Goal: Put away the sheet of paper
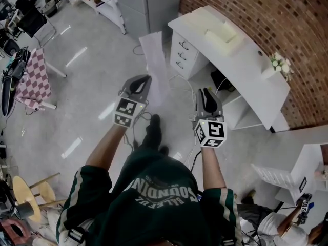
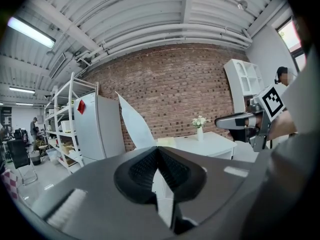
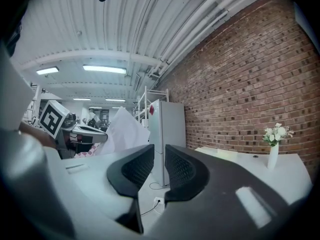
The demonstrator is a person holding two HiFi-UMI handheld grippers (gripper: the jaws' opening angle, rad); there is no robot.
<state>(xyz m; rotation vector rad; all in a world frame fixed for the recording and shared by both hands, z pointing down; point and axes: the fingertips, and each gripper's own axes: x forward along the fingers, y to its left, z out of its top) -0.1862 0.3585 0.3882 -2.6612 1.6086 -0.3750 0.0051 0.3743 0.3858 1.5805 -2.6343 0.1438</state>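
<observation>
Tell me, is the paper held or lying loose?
Held: the left gripper is shut on the sheet of paper, which juts forward.

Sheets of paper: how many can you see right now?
1. The sheet of paper sticks out ahead of the left gripper, whose jaws are shut on its near end. The right gripper is open and empty. More could lie out of view.

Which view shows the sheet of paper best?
Head view: nearly the whole sheet of paper shows from above, sticking out of the left tongs. The left gripper view shows only its pinched edge and a tilted strip; the right gripper view shows a part at left.
</observation>
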